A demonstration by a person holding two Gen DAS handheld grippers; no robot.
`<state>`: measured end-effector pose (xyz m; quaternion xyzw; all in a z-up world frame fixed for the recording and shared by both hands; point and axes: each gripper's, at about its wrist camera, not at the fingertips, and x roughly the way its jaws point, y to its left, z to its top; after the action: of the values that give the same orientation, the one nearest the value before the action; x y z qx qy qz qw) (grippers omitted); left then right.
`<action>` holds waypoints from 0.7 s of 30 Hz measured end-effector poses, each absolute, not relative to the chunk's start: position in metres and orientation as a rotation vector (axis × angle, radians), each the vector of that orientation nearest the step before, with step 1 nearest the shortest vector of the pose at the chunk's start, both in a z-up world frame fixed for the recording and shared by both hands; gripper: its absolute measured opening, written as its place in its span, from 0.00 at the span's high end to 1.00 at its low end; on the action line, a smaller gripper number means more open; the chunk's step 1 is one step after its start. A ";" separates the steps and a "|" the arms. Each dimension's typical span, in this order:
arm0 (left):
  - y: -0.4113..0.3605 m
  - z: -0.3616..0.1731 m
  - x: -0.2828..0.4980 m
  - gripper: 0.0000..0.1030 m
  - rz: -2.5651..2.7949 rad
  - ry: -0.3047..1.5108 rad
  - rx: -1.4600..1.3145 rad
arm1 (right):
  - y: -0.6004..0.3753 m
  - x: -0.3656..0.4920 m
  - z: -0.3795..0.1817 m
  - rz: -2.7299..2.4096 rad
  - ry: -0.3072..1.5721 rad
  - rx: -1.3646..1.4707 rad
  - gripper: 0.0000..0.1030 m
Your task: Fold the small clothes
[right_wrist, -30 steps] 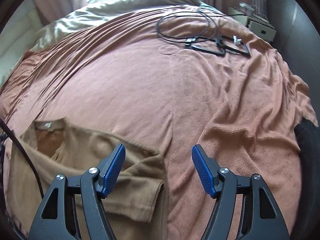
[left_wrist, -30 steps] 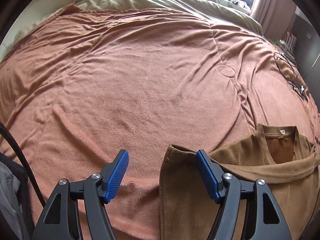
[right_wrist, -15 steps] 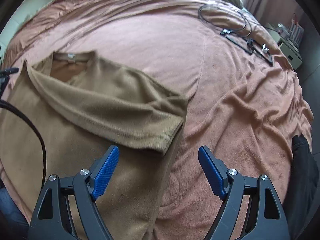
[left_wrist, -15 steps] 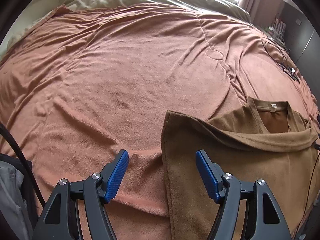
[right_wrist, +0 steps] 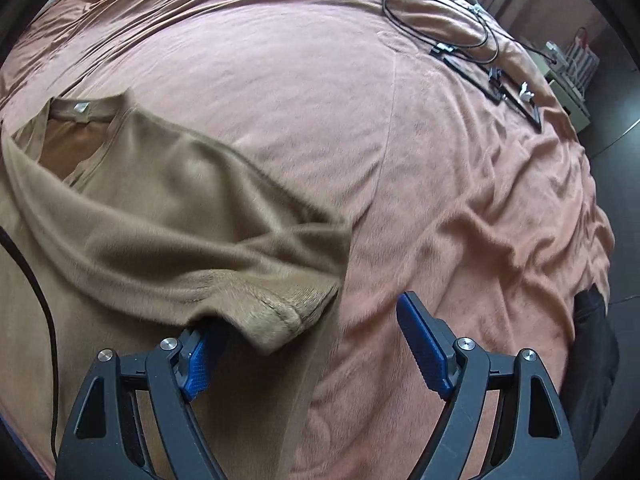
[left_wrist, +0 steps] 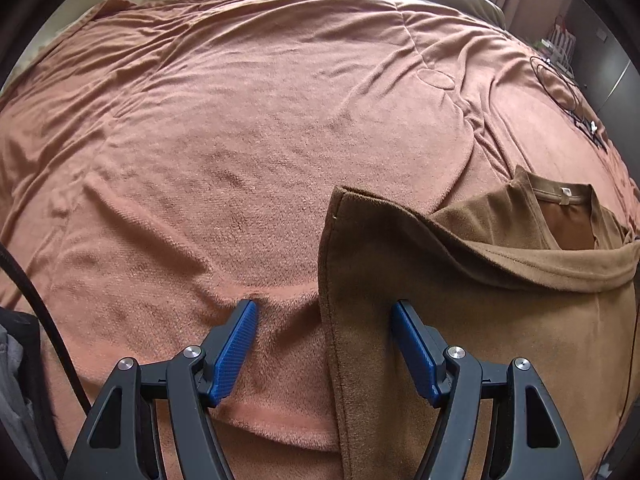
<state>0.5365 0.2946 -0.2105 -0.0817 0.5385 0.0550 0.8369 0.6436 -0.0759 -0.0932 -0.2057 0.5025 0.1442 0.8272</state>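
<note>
Shirt (left_wrist: pixel 460 320) lay lengthwise up the bed (left_wrist: pixel 240 140), each side hem between a wide, empty hand-held gripper: left hand-held gripper (left_wrist: pixel 324 344), right hand-held gripper (right_wrist: pixel 308 340).

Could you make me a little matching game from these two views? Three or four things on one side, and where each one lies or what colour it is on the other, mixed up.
Things:
1. shirt
2. blanket
3. cable
4. neck label

Descriptions:
A. black, coiled at the bed's far right corner
B. pale, inside the collar
C. brown, sleeves folded in, lying by both claws
D. salmon-pink, spread over the bed

Pairs: 1-C, 2-D, 3-A, 4-B
</note>
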 end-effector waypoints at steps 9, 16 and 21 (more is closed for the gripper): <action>0.301 -0.203 0.548 0.52 0.101 1.075 -0.243 | -0.084 0.672 -0.082 0.245 0.945 -0.277 0.22; 0.302 -0.208 0.556 0.68 0.076 1.070 -0.300 | -0.090 0.673 -0.091 0.380 0.970 -0.219 0.44; 0.302 -0.209 0.560 0.77 0.064 1.055 -0.316 | -0.095 0.683 -0.100 0.377 0.963 -0.196 0.76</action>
<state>0.5604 0.3016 -0.2091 -0.1502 0.5012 0.0303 0.8517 0.6833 -0.0952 -0.1004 -0.0937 0.4595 0.1798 0.8648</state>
